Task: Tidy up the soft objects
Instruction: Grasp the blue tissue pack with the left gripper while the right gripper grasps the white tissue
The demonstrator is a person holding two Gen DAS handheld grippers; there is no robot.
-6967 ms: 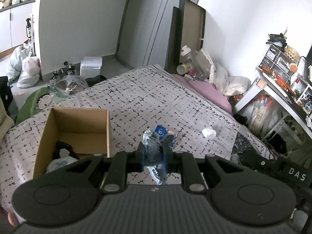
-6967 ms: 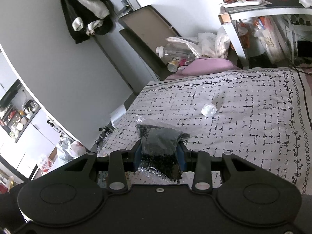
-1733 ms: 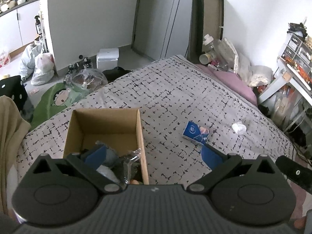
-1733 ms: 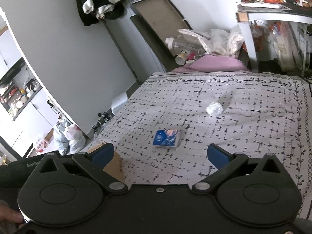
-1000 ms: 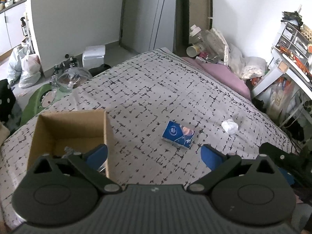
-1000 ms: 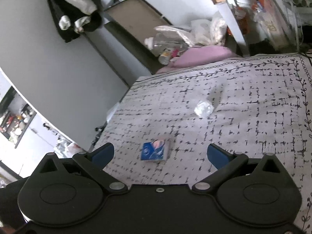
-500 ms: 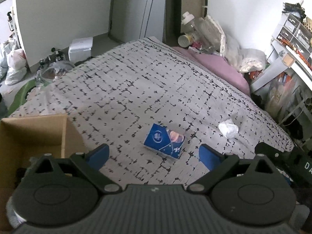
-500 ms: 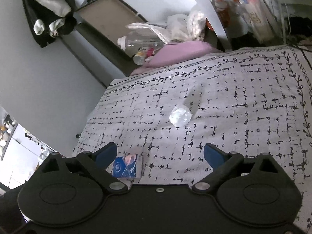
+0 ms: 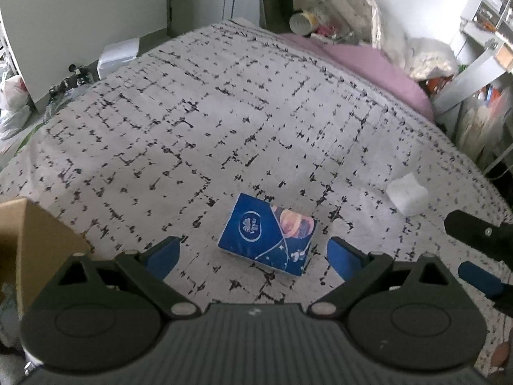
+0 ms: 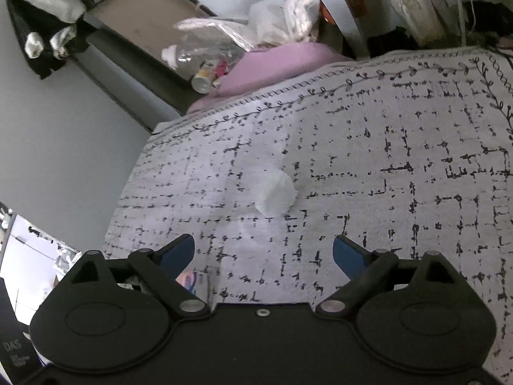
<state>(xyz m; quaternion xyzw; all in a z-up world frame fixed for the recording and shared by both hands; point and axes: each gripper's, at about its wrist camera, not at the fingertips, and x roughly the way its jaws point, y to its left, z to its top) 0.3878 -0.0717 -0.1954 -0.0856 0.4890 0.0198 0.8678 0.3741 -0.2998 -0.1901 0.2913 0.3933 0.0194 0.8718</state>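
A blue tissue pack point(image 9: 267, 232) lies flat on the patterned bedspread point(image 9: 224, 122). My left gripper point(image 9: 251, 253) hangs open just above it, with the pack's near edge between the blue pads and untouched. To its right lies a white crumpled wad point(image 9: 406, 194). In the right wrist view the same wad point(image 10: 275, 197) sits ahead of my right gripper point(image 10: 263, 250). That gripper's jaws are closing slightly but stand wide, with nothing between them. The right gripper point(image 9: 471, 253) also shows at the left view's right edge. The cardboard box point(image 9: 32, 240) is at the near left.
A pink pillow point(image 9: 368, 61) and a heap of plastic bottles and bags point(image 10: 224, 41) line the bed's far side. A desk leg point(image 9: 471, 73) stands at the right. Bags and small items point(image 9: 12, 109) lie on the floor to the left.
Both grippers have sunk towards the bed. The left has shifted right, away from the box and over the tissue pack. The right has closed in on the white wad, its jaws slightly narrower.
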